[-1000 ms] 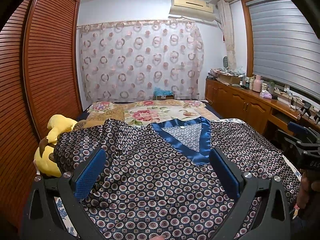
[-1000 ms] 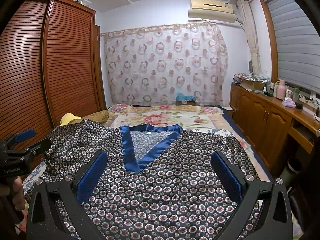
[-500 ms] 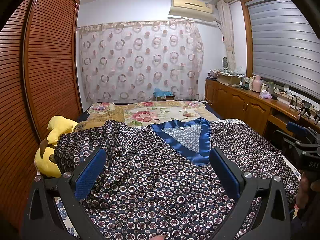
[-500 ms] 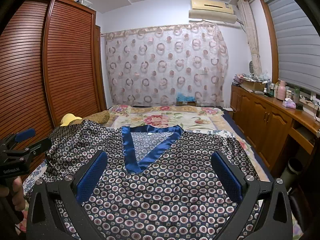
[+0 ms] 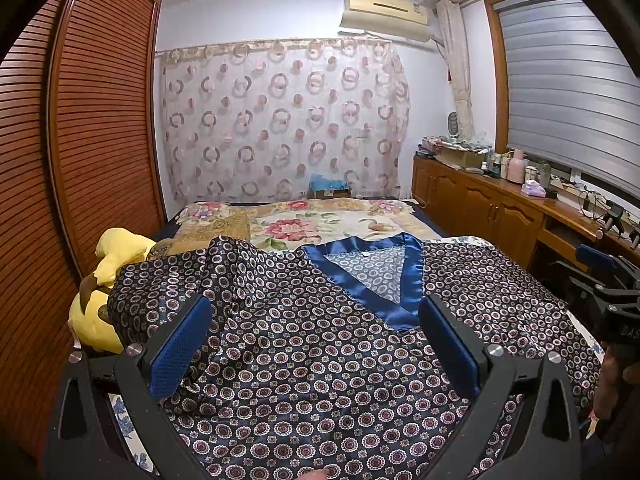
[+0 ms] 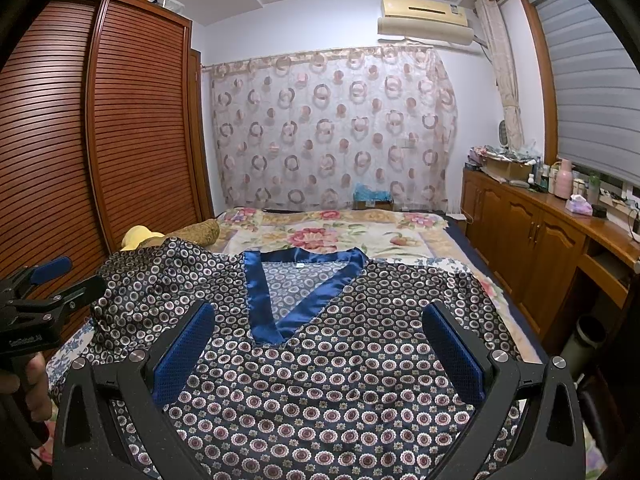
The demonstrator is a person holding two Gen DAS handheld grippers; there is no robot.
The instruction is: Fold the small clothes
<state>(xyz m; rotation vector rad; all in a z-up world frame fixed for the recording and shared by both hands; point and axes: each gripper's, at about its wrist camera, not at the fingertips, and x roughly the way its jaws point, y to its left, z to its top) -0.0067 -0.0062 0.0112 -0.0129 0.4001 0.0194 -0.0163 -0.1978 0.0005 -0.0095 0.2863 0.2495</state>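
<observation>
I hold both grippers, left (image 5: pixel 314 340) and right (image 6: pixel 318 344), level, jaws spread wide, empty, above the navy circle-patterned satin shirt (image 6: pixel 340 380).

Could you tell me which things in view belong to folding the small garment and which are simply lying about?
Belongs to the job:
- navy circle-patterned satin top with blue V-neck trim
- left gripper, open
- right gripper, open

Lying about:
- yellow plush toy
- floral bedspread
- pink flask
- wooden sideboard
</observation>
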